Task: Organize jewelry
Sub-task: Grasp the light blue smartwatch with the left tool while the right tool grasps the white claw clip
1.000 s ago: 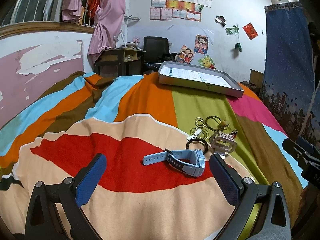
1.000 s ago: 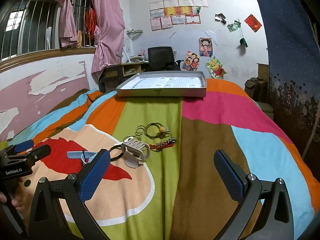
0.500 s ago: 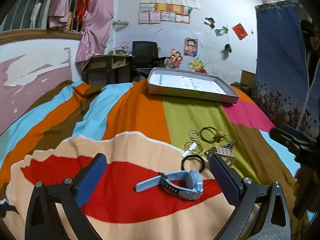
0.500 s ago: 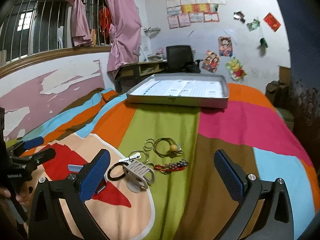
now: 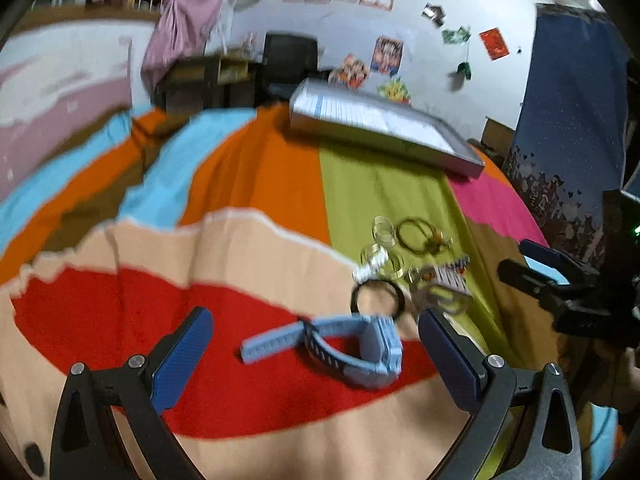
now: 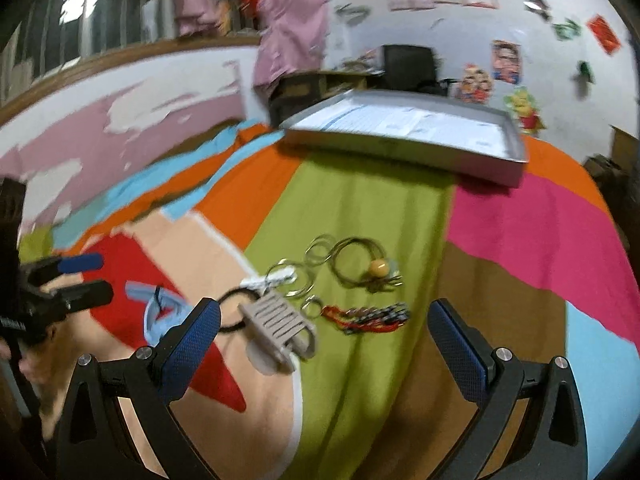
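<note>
A light blue watch (image 5: 348,344) lies on the red patch of the bedspread, just ahead of and between the fingers of my open left gripper (image 5: 316,356). Behind it sit a black hair tie (image 5: 378,296), a grey claw clip (image 5: 440,292), thin rings (image 5: 384,232), a gold hoop with a bead (image 5: 420,236) and a beaded bracelet (image 5: 456,264). My right gripper (image 6: 324,344) is open and holds nothing. The claw clip (image 6: 280,324) and bracelet (image 6: 372,316) lie just beyond its fingers, and the hoop (image 6: 368,266) farther back. The watch (image 6: 160,316) is to its left.
A shallow grey tray (image 6: 408,132) lined with paper rests at the far end of the striped bedspread (image 6: 360,208). Each gripper shows in the other's view: right (image 5: 548,276), left (image 6: 76,280). Beyond the bed stand a desk, a chair and a blue curtain (image 5: 572,100).
Both grippers have moved forward and lower toward the jewelry; the views are now blurred. The watch sits closer between the left fingers, the clip and bracelet closer to the right ones.
</note>
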{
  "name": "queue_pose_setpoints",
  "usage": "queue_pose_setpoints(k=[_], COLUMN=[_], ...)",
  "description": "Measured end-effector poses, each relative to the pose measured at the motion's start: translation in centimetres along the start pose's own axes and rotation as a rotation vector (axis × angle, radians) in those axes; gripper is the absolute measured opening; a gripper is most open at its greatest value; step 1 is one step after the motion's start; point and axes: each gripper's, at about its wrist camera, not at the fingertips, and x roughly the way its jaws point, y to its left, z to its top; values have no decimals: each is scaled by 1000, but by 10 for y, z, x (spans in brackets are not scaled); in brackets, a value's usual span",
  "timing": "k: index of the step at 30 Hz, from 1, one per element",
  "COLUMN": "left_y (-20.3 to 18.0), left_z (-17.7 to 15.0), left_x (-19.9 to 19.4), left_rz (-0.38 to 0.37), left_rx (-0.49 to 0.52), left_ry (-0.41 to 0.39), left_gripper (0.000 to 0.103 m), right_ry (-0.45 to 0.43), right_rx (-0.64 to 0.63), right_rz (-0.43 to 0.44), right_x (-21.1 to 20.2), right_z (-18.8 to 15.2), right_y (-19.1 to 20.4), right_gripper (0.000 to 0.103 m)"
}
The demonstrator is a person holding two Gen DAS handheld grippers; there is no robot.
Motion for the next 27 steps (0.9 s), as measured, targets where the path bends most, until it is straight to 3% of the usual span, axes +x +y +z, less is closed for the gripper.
queue_pose_setpoints(k=[2,6,11,13,19,21,27], left_y=[2,2,11,16,22,24,29], left_z=[-4,-5,-8,-10,-13,-12,-9], left_x=[6,23,41,49,62,67,75], left_rz=[-29,-74,-119,-137,-153,-165,-141], left_rx=[-22,-63,-166,-215,-290,-320,-368], left_ry=[45,129,211,252,320,342,381], left_gripper=[100,82,62,52,39,30,8], right_ry=[19,64,105,116,160,170,170], right_rx=[-36,-61,-92,-100,-146,-154,-152], right_rz=[18,62,95,111,159,169,156], right_x=[6,20,36,41,55,57,58], right_z=[-1,-2,-1,-2,-3,-4,-6], right_y=[3,6,8,9,11,12,14], right_gripper=[102,100,76,71,69,63,33])
